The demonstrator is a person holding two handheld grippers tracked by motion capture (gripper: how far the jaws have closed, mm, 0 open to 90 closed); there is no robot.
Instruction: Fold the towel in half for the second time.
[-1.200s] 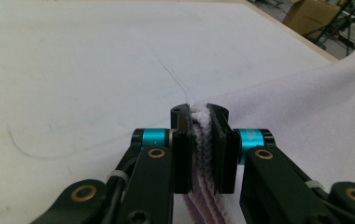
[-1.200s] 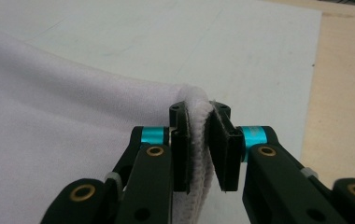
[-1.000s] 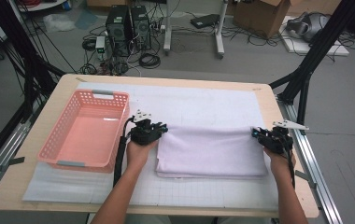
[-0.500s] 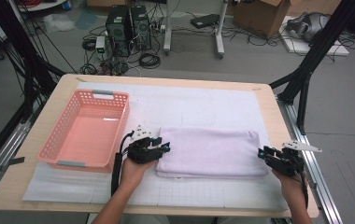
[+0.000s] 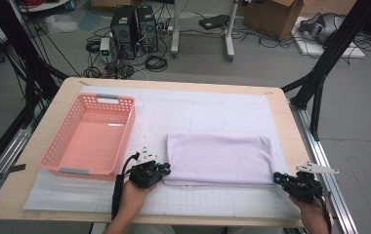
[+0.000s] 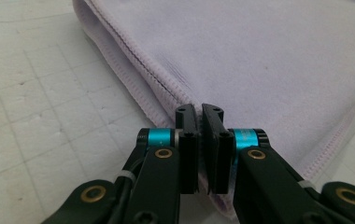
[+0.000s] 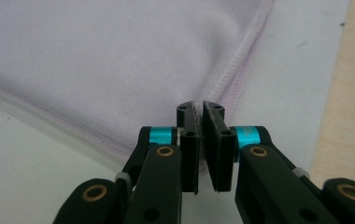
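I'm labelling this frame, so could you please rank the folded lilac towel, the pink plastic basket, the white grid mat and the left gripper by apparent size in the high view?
1. White grid mat.
2. Folded lilac towel and pink plastic basket: look alike, unranked.
3. Left gripper, smallest.

— How is the light from above?
— Even and soft on my desk (image 5: 281, 122); shadows faint, slight glare inside the pink basket (image 5: 117, 125).
— And close up?
— My tongs (image 6: 199, 109) sit sharp; the towel (image 7: 96, 56) blurs farther off.
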